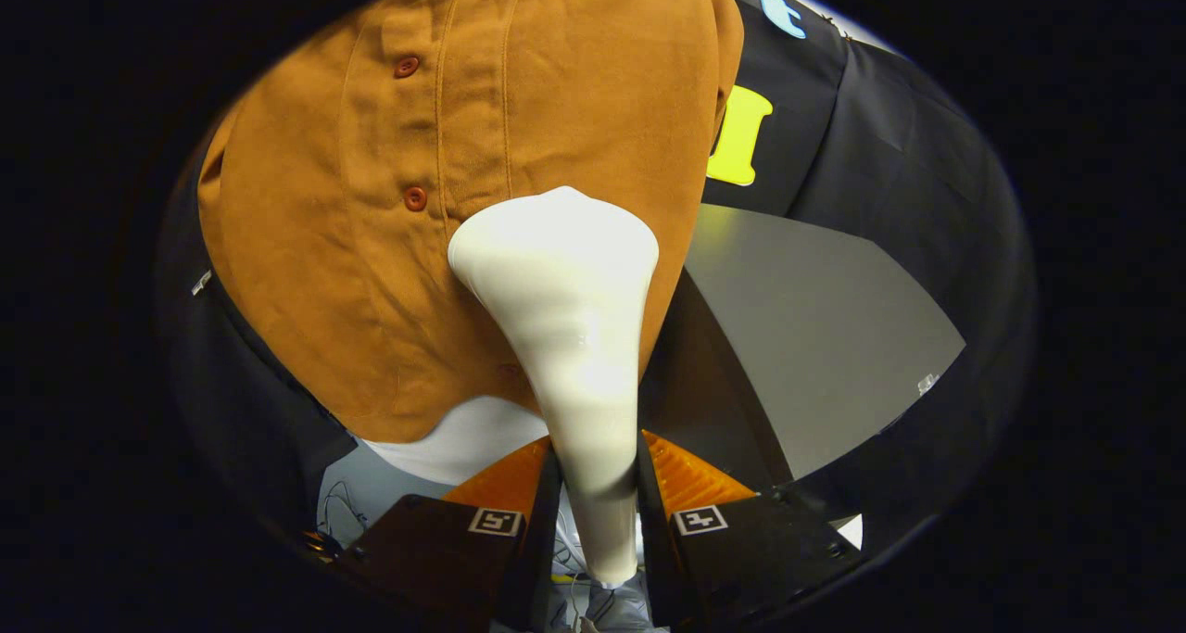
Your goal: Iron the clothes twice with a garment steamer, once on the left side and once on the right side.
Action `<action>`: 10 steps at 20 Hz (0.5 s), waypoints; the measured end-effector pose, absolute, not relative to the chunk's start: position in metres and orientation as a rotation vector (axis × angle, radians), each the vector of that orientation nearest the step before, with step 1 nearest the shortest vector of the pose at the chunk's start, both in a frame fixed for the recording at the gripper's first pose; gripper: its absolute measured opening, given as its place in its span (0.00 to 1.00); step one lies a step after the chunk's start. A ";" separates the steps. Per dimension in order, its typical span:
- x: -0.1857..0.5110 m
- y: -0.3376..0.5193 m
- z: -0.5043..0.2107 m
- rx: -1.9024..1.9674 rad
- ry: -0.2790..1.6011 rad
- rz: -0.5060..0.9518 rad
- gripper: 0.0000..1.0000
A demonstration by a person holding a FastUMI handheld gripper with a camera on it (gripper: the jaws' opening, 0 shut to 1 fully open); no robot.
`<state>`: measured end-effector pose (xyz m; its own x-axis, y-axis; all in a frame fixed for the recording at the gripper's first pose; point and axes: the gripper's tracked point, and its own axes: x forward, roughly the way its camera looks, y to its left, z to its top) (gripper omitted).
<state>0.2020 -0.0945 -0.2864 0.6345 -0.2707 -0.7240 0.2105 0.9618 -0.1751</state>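
Gripper (593, 503) clamped on steamer (565, 281) handle; head on shirt (389, 244) right of buttons (415, 198). You're mid-pass; next, stroke along panel.

Plain cream-white garment steamer (561, 309), rust-orange shirt (371, 244), darker red buttons (414, 198), grey tabletop (815, 318)

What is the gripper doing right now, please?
Gripper: shut on the white, flared plastic garment steamer, its head against the brown buttoned cloth shirt.
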 end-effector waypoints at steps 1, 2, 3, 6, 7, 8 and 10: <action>0.199 -0.095 -0.282 -0.074 0.834 -0.277 0.45; 0.196 -0.093 -0.277 -0.068 0.824 -0.280 0.45; 0.194 -0.089 -0.268 -0.063 0.809 -0.278 0.45; 0.201 -0.062 -0.229 -0.080 0.727 -0.240 0.45; 0.204 -0.052 -0.217 -0.085 0.695 -0.226 0.45; 0.207 -0.042 -0.204 -0.084 0.665 -0.215 0.45; 0.216 -0.017 -0.179 -0.075 0.607 -0.187 0.45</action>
<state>0.2157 -0.0168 -0.1786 0.8053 -0.1965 -0.5593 0.1523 0.9804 -0.1252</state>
